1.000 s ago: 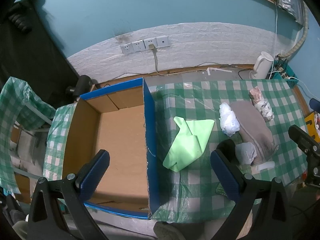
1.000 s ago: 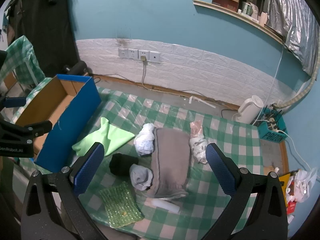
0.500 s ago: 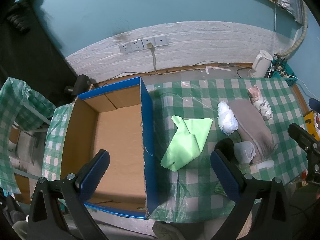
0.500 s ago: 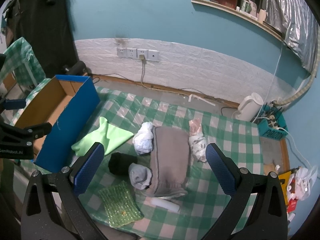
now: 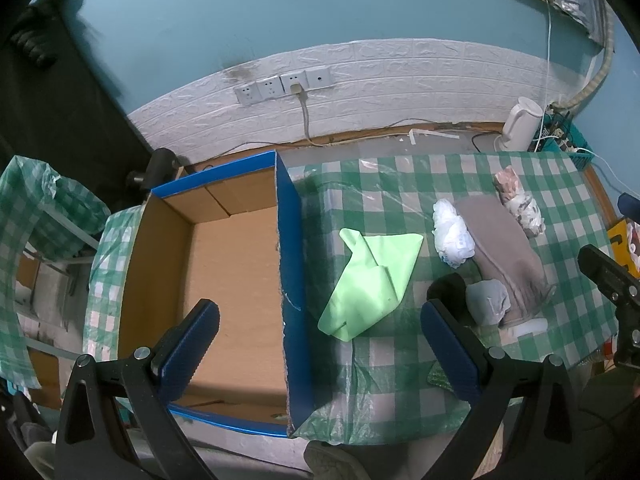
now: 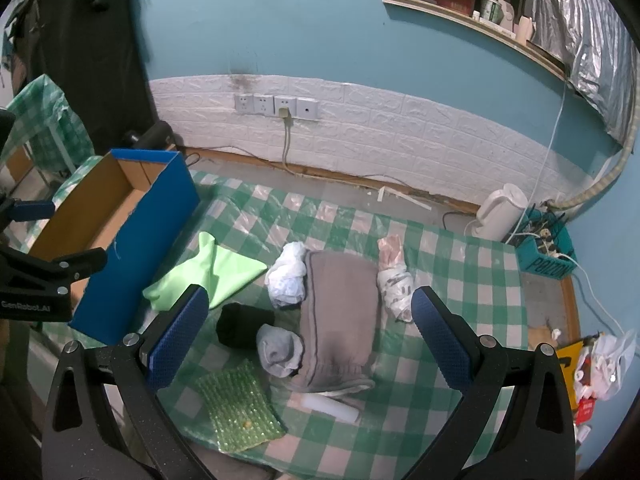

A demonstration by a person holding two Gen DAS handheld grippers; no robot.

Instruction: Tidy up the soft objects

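Soft things lie on the green-checked table (image 6: pixel 460 280): a light green cloth (image 5: pixel 372 276) (image 6: pixel 208 276), a white crumpled bundle (image 5: pixel 452 232) (image 6: pixel 288 276), a folded grey-brown garment (image 5: pixel 504 248) (image 6: pixel 340 320), a grey sock ball (image 5: pixel 486 302) (image 6: pixel 278 350), a black roll (image 6: pixel 240 324), a patterned roll (image 5: pixel 520 208) (image 6: pixel 394 280) and a green bubble-wrap sheet (image 6: pixel 236 408). An empty blue cardboard box (image 5: pixel 224 280) (image 6: pixel 136 248) stands at the left. My left gripper (image 5: pixel 320 348) hovers open over the box wall. My right gripper (image 6: pixel 308 336) hangs open above the garment, holding nothing.
A white tube (image 6: pixel 330 406) lies by the garment's near end. Beyond the table are a white kettle (image 6: pixel 500 212), a teal basket of cables (image 6: pixel 544 248) and wall sockets (image 6: pixel 276 106). A second checked table (image 5: pixel 36 216) stands far left.
Both grippers have drifted slightly, so the scene shifts a little in each view. Nothing on the table has moved, and both grippers stay open.
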